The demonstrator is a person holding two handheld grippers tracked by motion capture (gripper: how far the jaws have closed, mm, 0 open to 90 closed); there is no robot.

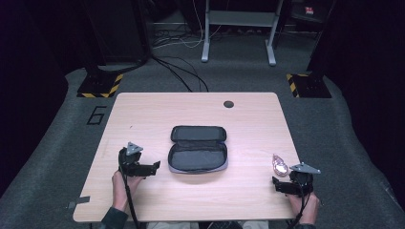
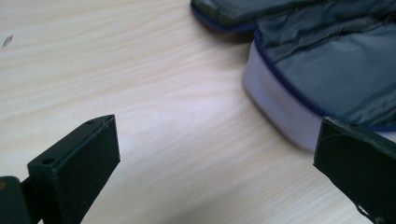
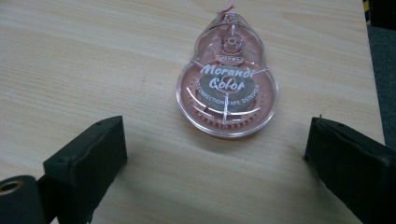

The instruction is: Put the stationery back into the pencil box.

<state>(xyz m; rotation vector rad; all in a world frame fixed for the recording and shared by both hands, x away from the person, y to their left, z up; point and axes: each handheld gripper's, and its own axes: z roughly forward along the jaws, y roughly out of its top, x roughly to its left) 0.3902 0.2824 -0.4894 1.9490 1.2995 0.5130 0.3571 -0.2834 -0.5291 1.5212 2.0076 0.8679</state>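
The dark grey fabric zip case [image 1: 198, 149] lies unzipped and spread flat, ready to be filled, so the right gripper [image 1: 288, 185], jaws released, lines up on the clear pink plastic correction-tape dispenser [image 3: 227, 86] well right of that case, while the left gripper [image 1: 142, 168] waits slack-jawed just left of it.

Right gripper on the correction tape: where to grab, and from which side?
Probably across the wide round body of the correction tape, not the narrow nose. It lies flat on the table, nose pointing away, just ahead of the right gripper, whose jaws stand open wider than the body. Come straight forward and down, one jaw on each curved side edge.
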